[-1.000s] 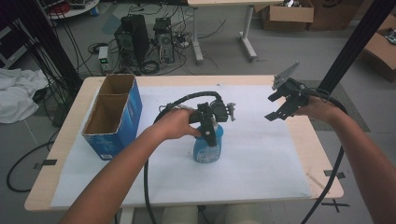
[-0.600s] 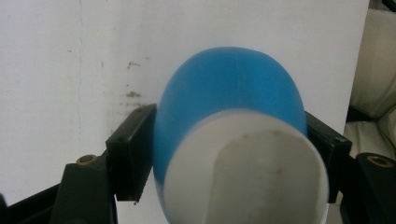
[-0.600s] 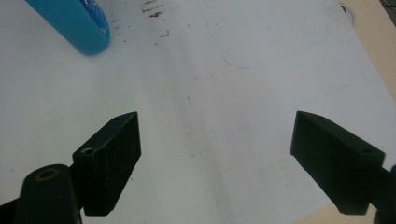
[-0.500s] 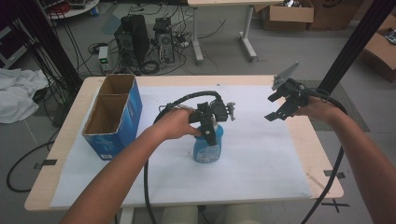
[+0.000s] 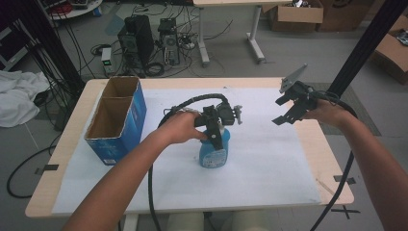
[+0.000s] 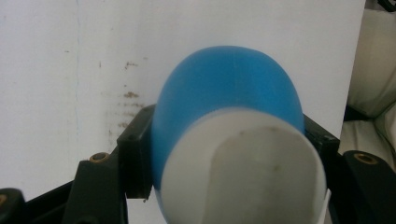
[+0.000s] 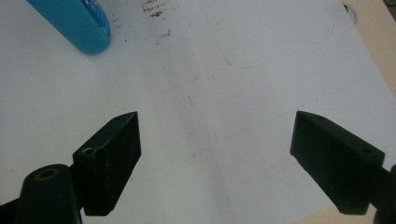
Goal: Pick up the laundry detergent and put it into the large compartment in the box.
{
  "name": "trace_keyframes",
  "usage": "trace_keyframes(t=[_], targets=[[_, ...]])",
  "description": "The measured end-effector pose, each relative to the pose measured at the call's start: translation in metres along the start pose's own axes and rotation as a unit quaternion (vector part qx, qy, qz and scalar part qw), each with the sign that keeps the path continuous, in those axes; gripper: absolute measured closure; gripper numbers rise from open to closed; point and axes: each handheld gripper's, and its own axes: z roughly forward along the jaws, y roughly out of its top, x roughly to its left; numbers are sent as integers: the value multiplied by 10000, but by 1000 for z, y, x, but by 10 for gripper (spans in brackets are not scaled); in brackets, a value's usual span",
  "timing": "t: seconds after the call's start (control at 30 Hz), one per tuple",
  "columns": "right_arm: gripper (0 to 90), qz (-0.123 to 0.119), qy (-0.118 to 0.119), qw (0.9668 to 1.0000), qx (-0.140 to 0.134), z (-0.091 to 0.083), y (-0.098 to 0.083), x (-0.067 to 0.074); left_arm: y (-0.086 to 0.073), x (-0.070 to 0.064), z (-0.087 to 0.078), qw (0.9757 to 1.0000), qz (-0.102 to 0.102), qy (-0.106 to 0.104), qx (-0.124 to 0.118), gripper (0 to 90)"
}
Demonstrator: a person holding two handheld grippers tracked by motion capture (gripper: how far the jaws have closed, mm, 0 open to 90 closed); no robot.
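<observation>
In the high view the left hand [image 5: 180, 129] and its left gripper [image 5: 215, 131] cover the top of the blue bottle [image 5: 213, 153], so its cap and neck are hidden there. In the left gripper view the bottle [image 6: 224, 93] is blurred and its white cap [image 6: 243, 168] is cut off by the bottom edge. In the right gripper view the bottle [image 7: 74, 23] is cut off at the top left; its label print is too small to read.

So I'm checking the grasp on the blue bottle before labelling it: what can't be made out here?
- High view: the blue bottle's top, hidden by the left gripper.
- High view: the label print, too small to read.
- Left gripper view: the bottle's base, behind its own blurred white cap.
- Right gripper view: the bottle, cut off by the top edge.
</observation>
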Motion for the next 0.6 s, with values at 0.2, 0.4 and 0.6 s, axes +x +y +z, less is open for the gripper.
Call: trace_keyframes(t=[0.2, 0.4, 0.6], targets=[[165, 7, 2, 10000, -1, 0, 0, 0, 0, 0, 0, 10000, 33, 7, -8, 374], [169, 16, 28, 10000, -21, 1, -1, 1, 0, 0, -1, 10000, 86, 26, 13, 378], [169, 24, 27, 10000, -41, 1, -3, 1, -2, 2, -1, 9998, -195, 14, -17, 379]])
